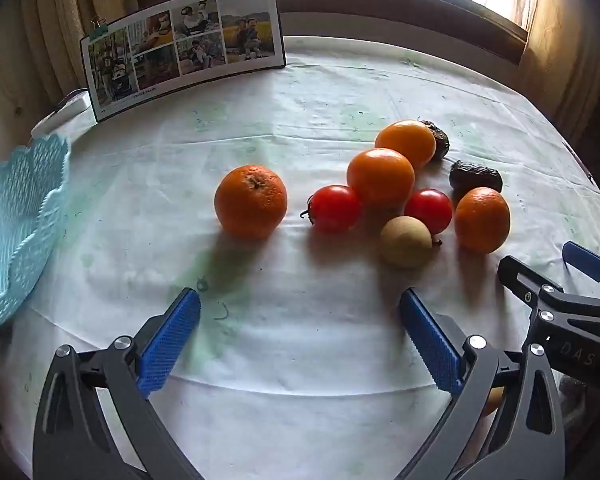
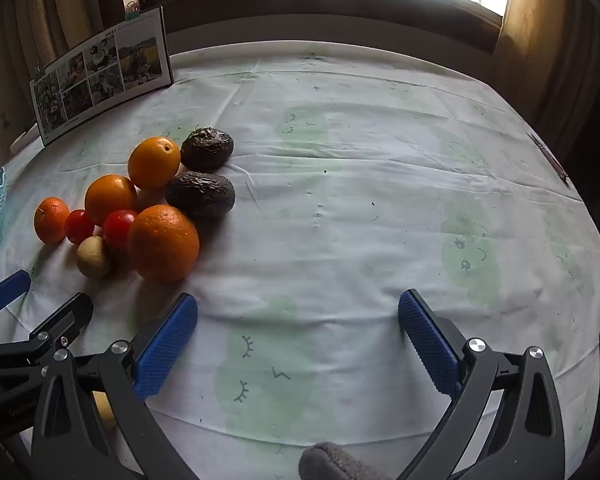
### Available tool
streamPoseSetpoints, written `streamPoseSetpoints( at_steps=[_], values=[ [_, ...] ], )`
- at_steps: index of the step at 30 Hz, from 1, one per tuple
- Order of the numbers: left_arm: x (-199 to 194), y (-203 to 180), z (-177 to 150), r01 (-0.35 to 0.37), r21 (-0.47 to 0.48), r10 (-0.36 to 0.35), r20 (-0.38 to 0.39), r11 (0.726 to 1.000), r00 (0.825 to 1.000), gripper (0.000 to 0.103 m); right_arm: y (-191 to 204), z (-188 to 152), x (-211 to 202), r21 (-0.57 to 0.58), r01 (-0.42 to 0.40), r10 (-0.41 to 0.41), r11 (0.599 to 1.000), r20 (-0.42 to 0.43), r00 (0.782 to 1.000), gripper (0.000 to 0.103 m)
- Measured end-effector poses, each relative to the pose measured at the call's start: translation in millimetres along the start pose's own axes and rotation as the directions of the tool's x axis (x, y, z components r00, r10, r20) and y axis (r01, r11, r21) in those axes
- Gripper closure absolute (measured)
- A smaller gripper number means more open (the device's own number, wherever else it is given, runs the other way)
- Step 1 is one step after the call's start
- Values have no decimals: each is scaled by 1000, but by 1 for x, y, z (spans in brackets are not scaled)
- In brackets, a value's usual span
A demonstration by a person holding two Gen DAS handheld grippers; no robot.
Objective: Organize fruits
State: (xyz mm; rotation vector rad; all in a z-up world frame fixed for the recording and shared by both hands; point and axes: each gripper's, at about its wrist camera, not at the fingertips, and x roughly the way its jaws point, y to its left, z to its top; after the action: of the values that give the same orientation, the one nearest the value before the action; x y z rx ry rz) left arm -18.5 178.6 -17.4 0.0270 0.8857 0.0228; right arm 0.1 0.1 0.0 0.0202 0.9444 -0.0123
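- My left gripper [image 1: 300, 336] sits low in the frame of its own view, its blue pads spread wide with nothing between them, above the pale tablecloth [image 1: 300, 100].
- My right gripper [image 2: 298, 340] is likewise spread wide and holds nothing; its tips also show at the right edge of the left view.
- In the left view a lone mandarin [image 1: 251, 201] lies near the middle, apart from the rest.
- To its right is a cluster: two tomatoes [image 1: 334, 208], two smooth oranges [image 1: 380, 178] behind them, a small tan fruit [image 1: 406, 241] in front, and another mandarin [image 1: 482, 219] at the right end.
- Two dark wrinkled fruits [image 1: 475, 176] lie behind the cluster at its right side.
- In the right view the whole cluster sits in the left half of the frame, with the big orange fruit [image 2: 163, 243] nearest my right gripper's left pad.
- A light blue lattice basket [image 1: 16, 220] is at the left edge of the left view, well apart from the fruit; I see nothing in the part that shows.
- A photo board [image 1: 182, 50] with binder clips stands in the upper left.
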Motion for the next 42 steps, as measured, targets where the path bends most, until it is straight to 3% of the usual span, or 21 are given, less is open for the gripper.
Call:
streamPoseSetpoints(
  at_steps=[20,28,42],
  values=[
    [-1,0,1,-3,2,3,0,1000,1000,2,1,-2,-2,-17,-13,13,1000,-4,1000,5],
    [3,7,2,58,43,-57,-23,997,998,2,-2,-4,-5,-36,-31,30,999,-6,1000,5],
    [0,4,0,54,62,-52,-27,997,998,2,-1,-5,-7,-58,-52,51,997,-9,999,5]
  ],
)
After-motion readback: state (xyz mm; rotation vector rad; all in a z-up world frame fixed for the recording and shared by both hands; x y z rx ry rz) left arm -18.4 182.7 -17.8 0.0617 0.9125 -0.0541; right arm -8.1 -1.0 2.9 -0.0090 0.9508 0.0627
